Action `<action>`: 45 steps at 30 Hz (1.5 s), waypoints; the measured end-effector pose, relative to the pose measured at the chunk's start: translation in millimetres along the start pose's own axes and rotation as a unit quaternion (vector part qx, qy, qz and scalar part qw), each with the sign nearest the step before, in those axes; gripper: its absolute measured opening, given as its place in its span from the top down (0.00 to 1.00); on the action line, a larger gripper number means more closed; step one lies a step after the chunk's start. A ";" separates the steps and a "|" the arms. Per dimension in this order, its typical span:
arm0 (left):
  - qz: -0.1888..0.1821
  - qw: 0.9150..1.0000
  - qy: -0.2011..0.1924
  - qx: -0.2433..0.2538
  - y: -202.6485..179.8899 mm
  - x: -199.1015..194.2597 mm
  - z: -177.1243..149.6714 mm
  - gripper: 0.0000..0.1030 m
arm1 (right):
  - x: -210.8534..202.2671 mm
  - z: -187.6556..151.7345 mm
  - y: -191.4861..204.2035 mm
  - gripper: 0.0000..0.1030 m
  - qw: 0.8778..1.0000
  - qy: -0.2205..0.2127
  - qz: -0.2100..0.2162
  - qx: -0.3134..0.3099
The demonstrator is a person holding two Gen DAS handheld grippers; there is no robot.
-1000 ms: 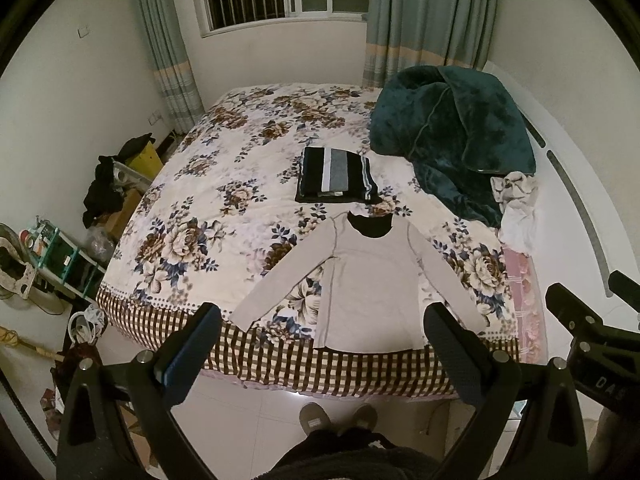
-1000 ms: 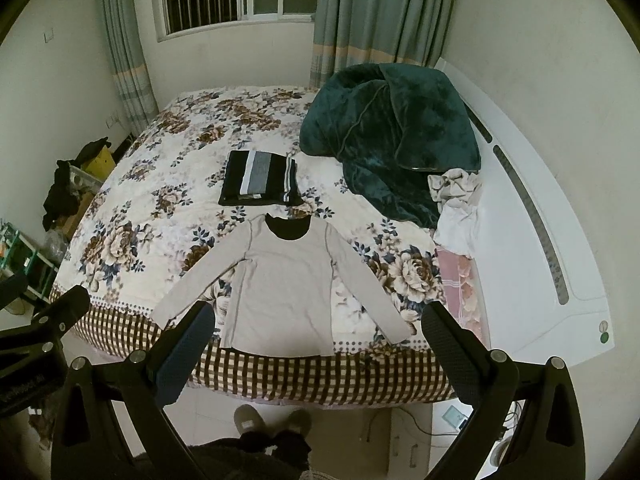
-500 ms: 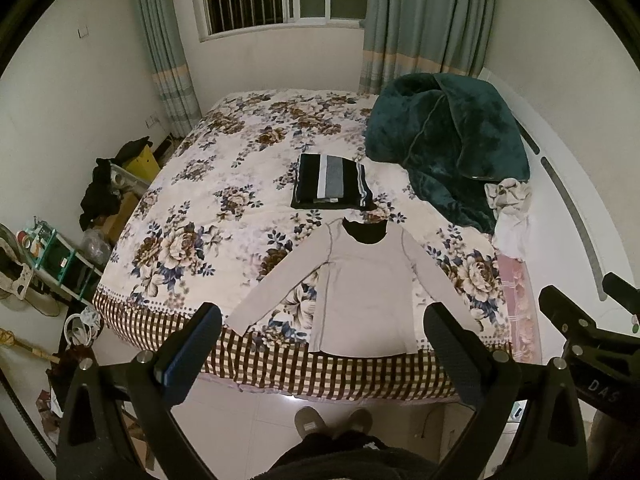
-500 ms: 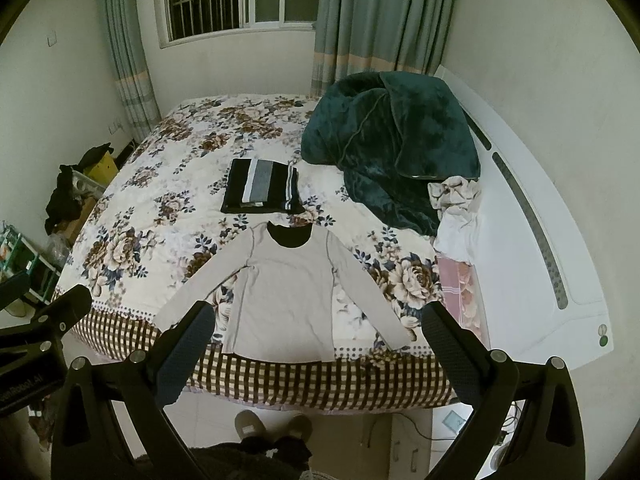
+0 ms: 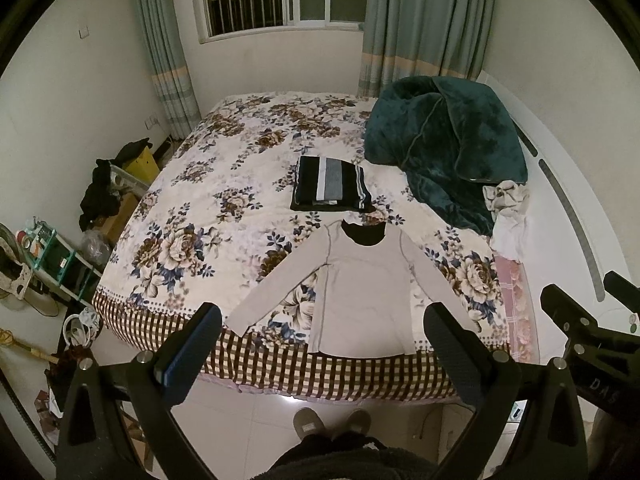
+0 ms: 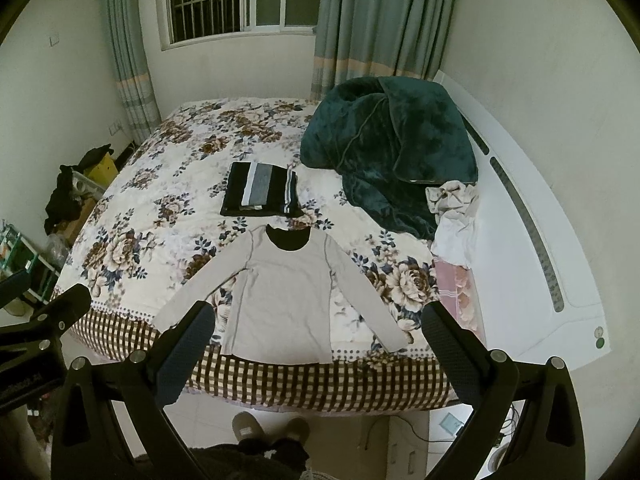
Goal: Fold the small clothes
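A light grey long-sleeved top (image 5: 362, 292) (image 6: 284, 300) lies spread flat, sleeves out, at the near edge of the floral bed (image 5: 224, 200) (image 6: 160, 208). A folded black-and-grey striped garment (image 5: 330, 190) (image 6: 260, 194) lies just beyond its collar. My left gripper (image 5: 322, 332) is open and empty, held above the floor in front of the bed. My right gripper (image 6: 318, 332) is open and empty too, level with it. Each gripper shows at the edge of the other's view.
A dark green blanket (image 5: 444, 144) (image 6: 392, 148) is heaped at the bed's right, with white cloths (image 5: 508, 216) (image 6: 456, 216) beside it. Clutter and a rack (image 5: 52, 256) stand on the floor at left. My slippered feet (image 5: 332, 424) are on the tiles.
Both grippers have drawn back and risen a little from the bed, so the top and the bed look smaller. Nothing on the bed has moved.
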State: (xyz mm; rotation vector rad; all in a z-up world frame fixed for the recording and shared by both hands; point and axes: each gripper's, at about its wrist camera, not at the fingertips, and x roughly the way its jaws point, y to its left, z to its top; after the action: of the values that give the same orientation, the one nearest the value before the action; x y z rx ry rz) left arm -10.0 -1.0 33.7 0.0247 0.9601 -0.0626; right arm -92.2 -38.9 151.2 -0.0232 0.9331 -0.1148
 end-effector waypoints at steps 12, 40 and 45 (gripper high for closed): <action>-0.004 1.000 -0.001 0.002 0.4 0.8 -0.3 0.00 | -3.0 1.1 -0.1 0.00 1.000 0.002 -0.001 0.004; 0.164 0.976 0.141 0.003 -19.0 441.6 -15.1 0.00 | 488.8 -261.8 -301.2 0.01 0.840 0.274 -0.096 0.459; 0.193 0.962 0.190 -0.024 -20.7 505.7 -28.9 0.00 | 595.9 -298.3 -330.2 0.02 0.813 0.287 -0.096 0.498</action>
State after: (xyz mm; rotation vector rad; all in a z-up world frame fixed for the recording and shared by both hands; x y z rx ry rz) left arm 254.2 -41.8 -397.1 0.1838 1.3258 0.3382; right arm -9.5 -422.9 -480.3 0.9452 1.3756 -0.8310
